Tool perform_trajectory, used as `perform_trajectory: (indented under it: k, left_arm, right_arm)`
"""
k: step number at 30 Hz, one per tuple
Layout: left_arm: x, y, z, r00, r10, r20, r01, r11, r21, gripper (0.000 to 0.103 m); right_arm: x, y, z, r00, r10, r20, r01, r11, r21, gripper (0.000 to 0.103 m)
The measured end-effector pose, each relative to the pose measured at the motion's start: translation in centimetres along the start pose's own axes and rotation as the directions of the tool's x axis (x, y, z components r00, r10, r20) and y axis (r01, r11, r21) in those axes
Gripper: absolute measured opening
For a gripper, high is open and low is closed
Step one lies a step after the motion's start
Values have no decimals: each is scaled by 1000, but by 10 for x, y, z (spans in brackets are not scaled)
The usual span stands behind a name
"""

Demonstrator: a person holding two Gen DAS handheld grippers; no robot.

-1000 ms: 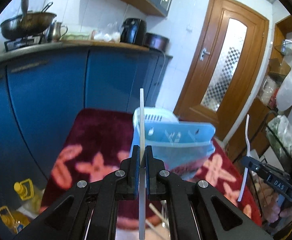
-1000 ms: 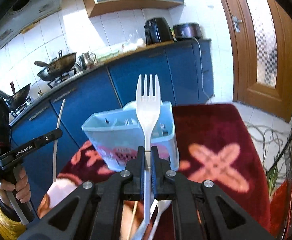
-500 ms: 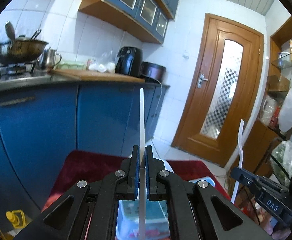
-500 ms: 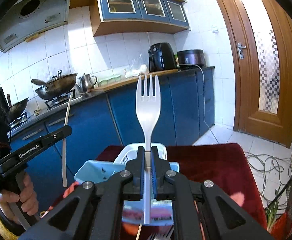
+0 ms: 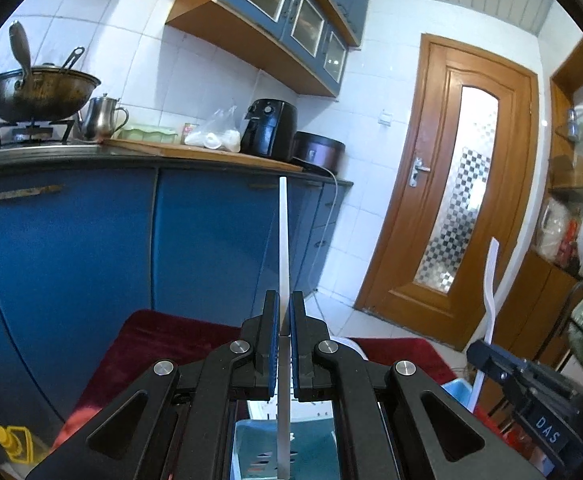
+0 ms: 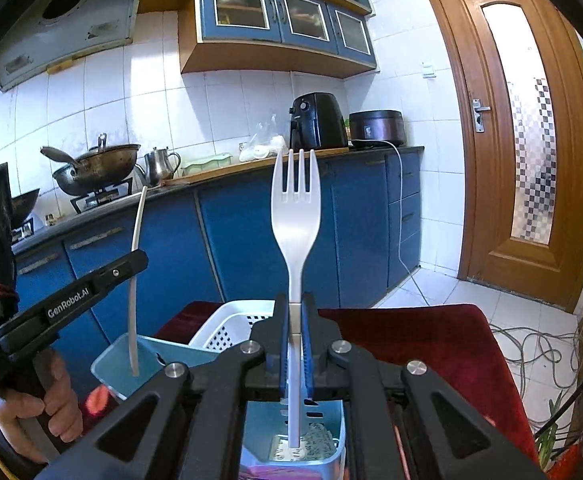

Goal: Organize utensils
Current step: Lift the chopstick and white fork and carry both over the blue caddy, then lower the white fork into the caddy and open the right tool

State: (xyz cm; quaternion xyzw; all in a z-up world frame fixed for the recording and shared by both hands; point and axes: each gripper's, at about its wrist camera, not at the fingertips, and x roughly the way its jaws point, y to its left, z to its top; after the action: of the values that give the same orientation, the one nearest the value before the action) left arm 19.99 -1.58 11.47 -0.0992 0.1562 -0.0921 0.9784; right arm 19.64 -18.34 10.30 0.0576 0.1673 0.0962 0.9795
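Two grippers, both clamped: left gripper [image 5: 284, 312] on white strip [image 5: 283, 240], right gripper [image 6: 295, 312] on white fork [image 6: 295, 216], w/ blue holder [image 6: 315, 440] below.

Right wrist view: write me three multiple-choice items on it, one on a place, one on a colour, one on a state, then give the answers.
1. Where does the lower end of the white plastic fork hang?
A. over the light blue utensil holder
B. over the stove
C. beside the door

2. What colour is the perforated basket behind the holder?
A. red
B. white
C. black

3. How does the right gripper stand?
A. wide open and empty
B. shut on the fork's handle
C. shut on a spoon

Answers:
1 A: the handle's tip shows against the holder's inside, below the jaws.
2 B: its holed wall is white against the dark red cloth.
3 B: both blue pads press the handle and the tines point up.
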Motion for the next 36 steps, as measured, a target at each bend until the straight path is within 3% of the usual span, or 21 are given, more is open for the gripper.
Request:
perform_trajectory:
  k: [20, 25, 28, 35, 36]
  left_arm:
    - [-7, -5, -36, 1000, 11, -6, -11, 998, 61, 5]
    - [-6, -2, -40, 999, 3, -34, -2, 999, 46, 5]
    - [-5, -2, -41, 999, 3, -54, -1, 999, 45, 9]
    - [-9, -6, -42, 998, 0, -66, 5, 997, 71, 18]
    - [-10, -7, -42, 998, 0, -66, 6, 997, 78, 23]
  right_arm:
    - [11, -3, -21, 1000, 3, -24, -3, 1000, 7, 8]
    - [8, -5, -23, 1000, 15, -27, -14, 1000, 18, 17]
    - [6, -6, -23, 999, 21, -24, -21, 999, 24, 23]
    - [-1, -4, -21, 999, 30, -14, -30, 999, 21, 27]
    - [-3, -4, -21, 999, 32, -13, -32, 999, 20, 28]
